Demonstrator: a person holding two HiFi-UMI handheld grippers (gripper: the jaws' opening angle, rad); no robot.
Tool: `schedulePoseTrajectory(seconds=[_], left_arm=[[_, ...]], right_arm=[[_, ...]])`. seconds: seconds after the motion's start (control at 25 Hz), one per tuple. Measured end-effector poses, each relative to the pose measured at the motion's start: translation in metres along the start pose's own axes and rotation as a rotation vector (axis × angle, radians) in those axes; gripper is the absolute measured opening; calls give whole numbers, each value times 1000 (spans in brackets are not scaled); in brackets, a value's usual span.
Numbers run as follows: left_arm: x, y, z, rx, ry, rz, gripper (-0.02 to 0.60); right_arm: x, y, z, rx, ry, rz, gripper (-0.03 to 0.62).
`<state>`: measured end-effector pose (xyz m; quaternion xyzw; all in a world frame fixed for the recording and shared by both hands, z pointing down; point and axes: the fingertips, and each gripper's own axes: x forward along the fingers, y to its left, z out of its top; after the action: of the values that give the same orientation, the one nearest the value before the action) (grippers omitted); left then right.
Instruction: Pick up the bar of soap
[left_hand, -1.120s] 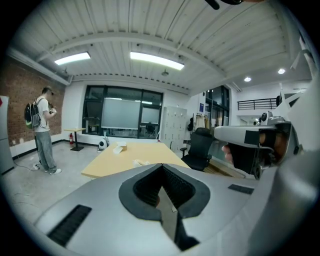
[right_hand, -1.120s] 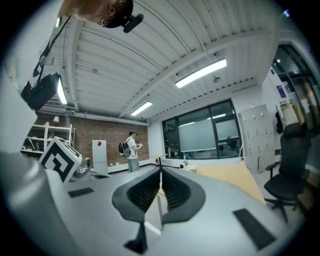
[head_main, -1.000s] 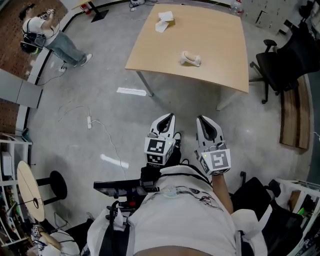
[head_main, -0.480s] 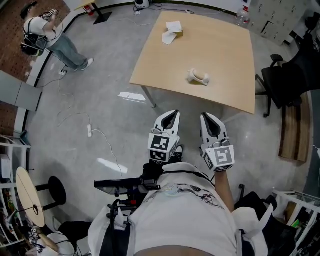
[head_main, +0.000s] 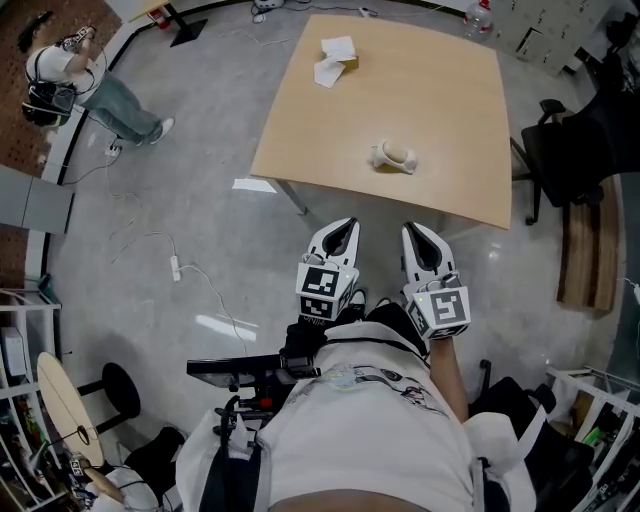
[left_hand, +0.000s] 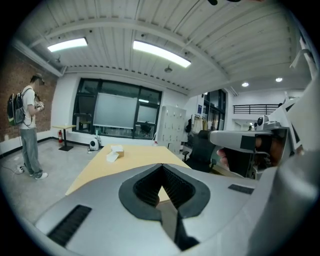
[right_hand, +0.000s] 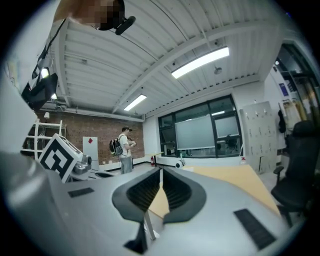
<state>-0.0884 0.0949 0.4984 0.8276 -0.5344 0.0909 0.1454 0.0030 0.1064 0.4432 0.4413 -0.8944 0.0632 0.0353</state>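
Jaws of the left gripper (head_main: 340, 228) and right gripper (head_main: 414, 232) are closed tip to tip, with nothing held. Both hang short of the table (head_main: 440, 110). The bar of soap (head_main: 393, 157), apparently the pale lump mid-table, lies untouched well beyond them, so approach, grasp and lift are all outstanding.

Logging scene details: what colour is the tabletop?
Light tan, wood-look tabletop; it shows best in the head view.

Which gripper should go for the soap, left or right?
Right, marginally. The right gripper points nearly straight at the bar of soap; the left gripper sits further aside. Both are shut.
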Motion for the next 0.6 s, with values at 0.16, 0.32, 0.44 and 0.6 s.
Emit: schedulePoseTrajectory(seconds=[0.16, 0.32, 0.44, 0.6], left_arm=[[23, -4, -2, -9, 15, -18, 3], [45, -1, 2, -13, 13, -9, 3], [64, 8, 8, -14, 14, 18, 3], [100, 23, 23, -16, 5, 49, 3]], right_arm=[[9, -23, -7, 17, 23, -13, 5], [25, -47, -13, 27, 34, -5, 5], [45, -60, -12, -61, 47, 5, 4], [78, -75, -5, -127, 34, 61, 4]])
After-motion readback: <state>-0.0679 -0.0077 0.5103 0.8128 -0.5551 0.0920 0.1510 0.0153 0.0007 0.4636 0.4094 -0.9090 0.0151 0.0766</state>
